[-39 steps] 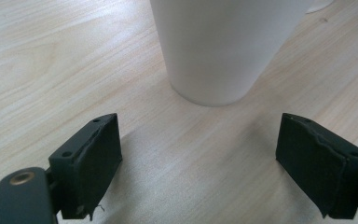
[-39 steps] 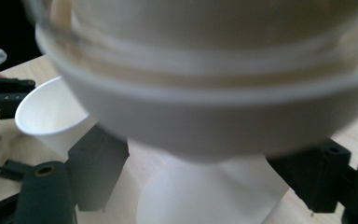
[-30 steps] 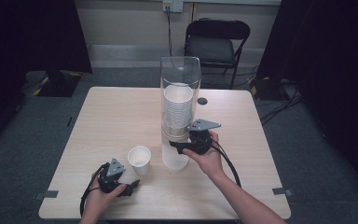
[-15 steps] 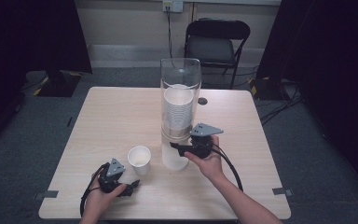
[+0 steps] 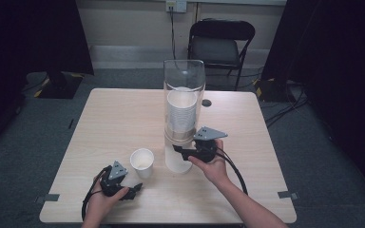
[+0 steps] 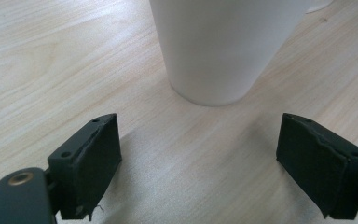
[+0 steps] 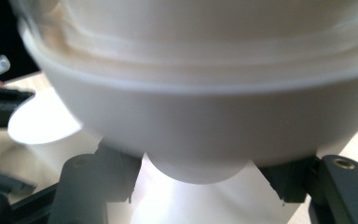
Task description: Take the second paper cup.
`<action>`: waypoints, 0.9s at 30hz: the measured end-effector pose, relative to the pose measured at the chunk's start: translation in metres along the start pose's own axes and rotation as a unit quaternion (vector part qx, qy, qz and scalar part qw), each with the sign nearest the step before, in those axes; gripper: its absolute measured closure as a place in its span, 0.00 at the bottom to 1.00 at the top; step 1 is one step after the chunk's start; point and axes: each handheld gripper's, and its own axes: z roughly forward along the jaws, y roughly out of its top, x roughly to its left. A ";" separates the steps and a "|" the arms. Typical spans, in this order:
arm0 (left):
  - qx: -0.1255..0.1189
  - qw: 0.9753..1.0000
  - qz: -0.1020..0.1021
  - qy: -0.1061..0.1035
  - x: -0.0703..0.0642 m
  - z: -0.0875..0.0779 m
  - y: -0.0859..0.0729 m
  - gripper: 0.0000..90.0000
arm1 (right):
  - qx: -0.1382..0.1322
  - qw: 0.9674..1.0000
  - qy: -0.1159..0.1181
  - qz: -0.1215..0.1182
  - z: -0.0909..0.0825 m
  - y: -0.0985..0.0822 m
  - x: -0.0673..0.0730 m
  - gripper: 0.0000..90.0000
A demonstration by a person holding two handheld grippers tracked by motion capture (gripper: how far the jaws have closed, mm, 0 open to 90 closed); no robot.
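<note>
In the high view, a tall clear dispenser tube (image 5: 184,102) is standing upright near the middle of the wooden surface (image 5: 119,114). A stack of white cups (image 5: 181,114) is sitting inside it, and one white cup (image 5: 177,159) is hanging out below its lower end. The right tongs (image 5: 179,151) are reaching to this hanging cup from its right side, and the right hand (image 5: 214,164) is holding them from behind. A single white cup (image 5: 142,162) is standing upright on the surface, just to the left of the dispenser base. The left tongs (image 5: 135,190) are lying low near the front edge, in the left hand (image 5: 105,197), pointing toward the single cup but staying apart from it. A small dark round thing (image 5: 206,102) is lying on the surface behind the tube, and a black folding chair (image 5: 221,45) is standing beyond the far edge.

In the left gripper view, the left tongs (image 6: 214,163) are spreading wide open with nothing between them. The single white cup (image 6: 219,46) is standing just ahead of them on the bare wood.

In the right gripper view, the wide bottom of the dispenser (image 7: 200,88) is very close and blurred. Under it the narrow cup (image 7: 196,186) is coming down between the two jaws of the right tongs (image 7: 196,179), which are pressing on its two sides and gripping it.
</note>
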 end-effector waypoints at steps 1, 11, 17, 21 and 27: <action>0.000 1.000 0.000 0.000 0.000 0.000 0.000 0.15 | 0.033 0.999 -0.006 -0.013 0.002 -0.004 -0.001 0.42; 0.004 1.000 0.005 -0.004 0.000 0.000 0.001 0.12 | 0.109 0.994 0.010 0.011 0.002 -0.065 -0.006 0.41; 0.004 1.000 0.005 -0.004 0.000 0.000 0.000 0.12 | 0.133 0.991 0.013 0.000 -0.008 -0.072 -0.013 0.41; 0.004 1.000 0.005 -0.004 0.000 0.000 0.000 0.12 | 0.143 0.990 0.013 -0.010 -0.014 -0.072 -0.016 0.41; 0.004 1.000 0.005 -0.004 0.000 0.000 0.000 0.12 | 0.144 0.989 0.012 -0.016 -0.023 -0.075 -0.018 0.41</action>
